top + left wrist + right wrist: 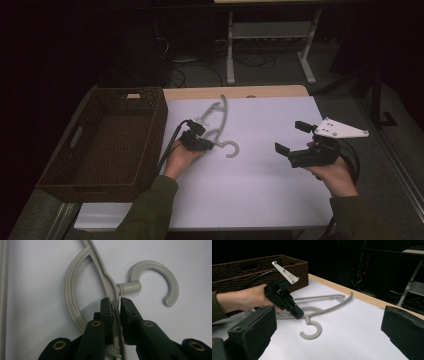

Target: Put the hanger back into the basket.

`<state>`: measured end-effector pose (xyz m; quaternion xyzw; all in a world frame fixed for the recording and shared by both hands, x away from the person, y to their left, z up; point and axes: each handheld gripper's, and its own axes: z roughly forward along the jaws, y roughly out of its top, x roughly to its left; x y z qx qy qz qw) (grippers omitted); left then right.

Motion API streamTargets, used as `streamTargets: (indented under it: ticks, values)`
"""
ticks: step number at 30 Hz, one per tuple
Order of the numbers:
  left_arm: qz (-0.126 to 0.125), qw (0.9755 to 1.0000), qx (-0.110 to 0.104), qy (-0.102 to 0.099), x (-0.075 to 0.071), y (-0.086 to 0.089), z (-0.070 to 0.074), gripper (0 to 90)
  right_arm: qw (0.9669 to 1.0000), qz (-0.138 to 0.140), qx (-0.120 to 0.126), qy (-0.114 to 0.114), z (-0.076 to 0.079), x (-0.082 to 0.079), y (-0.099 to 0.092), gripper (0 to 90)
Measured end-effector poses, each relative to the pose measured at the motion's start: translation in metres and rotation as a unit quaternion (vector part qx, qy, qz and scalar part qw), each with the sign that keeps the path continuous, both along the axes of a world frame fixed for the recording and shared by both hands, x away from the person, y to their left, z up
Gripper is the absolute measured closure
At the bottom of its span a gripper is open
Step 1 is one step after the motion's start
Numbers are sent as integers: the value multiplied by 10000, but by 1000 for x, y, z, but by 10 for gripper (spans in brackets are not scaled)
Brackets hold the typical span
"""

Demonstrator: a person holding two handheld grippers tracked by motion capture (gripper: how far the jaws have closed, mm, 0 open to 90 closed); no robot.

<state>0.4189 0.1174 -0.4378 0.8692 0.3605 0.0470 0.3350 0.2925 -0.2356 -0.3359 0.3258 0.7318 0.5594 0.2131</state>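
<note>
The hanger [218, 127] is lying flat on the white table [260, 190], just right of the basket [107, 142]. The left gripper [115, 305] is clamping its thin frame just below the hook, so the grasp looks made. Next comes a lift, probably toward the basket, whose near wall is standing in the way. The right gripper [290, 136] is waiting released, well apart.

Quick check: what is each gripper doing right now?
Left gripper: shut on the hanger, beside its hook.
Right gripper: open, holding nothing, off to the side.
</note>
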Motion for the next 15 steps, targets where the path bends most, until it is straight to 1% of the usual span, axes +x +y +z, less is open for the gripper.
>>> streamTargets:
  ticks: [3, 4, 5, 6, 7, 9, 11, 13, 14, 15]
  values:
    - [-161, 9999, -28, 35, -5, -5, 0, 824, 10000, 1, 1, -2, 0, 0, 1, 0]
    - [-291, 9995, -82, 79, -10, -9, 0, 826, 10000, 1, -2, -23, 0, 0, 1, 0]
    - [-291, 9995, -82, 79, -10, -9, 0, 829, 10000, 1, -2, -23, 0, 0, 1, 0]
    - [-400, 9991, -115, 72, -16, -15, -1, 830, 10000, 11, -16, -15, 0, 0, 1, 0]
    - [-473, 9988, -108, 80, -18, -17, 0, 830, 10000, 12, -18, -14, 0, 0, 1, 0]
    - [-692, 9975, -26, 123, -23, -22, 1, 831, 10000, 9, -26, -13, 0, 0, 1, 0]
    - [-840, 9964, -4, 130, -29, -26, 2, 831, 10000, 1, -18, -2, 0, -1, 1, 0]
    - [-945, 9954, -35, 121, -35, -31, 1, 832, 10000, 3, -7, 6, 0, -1, 0, 0]
    - [-1049, 9944, -16, 108, -38, -33, 1, 832, 10000, -4, 7, 12, 0, -1, 0, 0]
    - [-1072, 9942, -13, 130, -42, -35, 2, 832, 10000, -5, 8, 19, 0, -1, 0, 0]
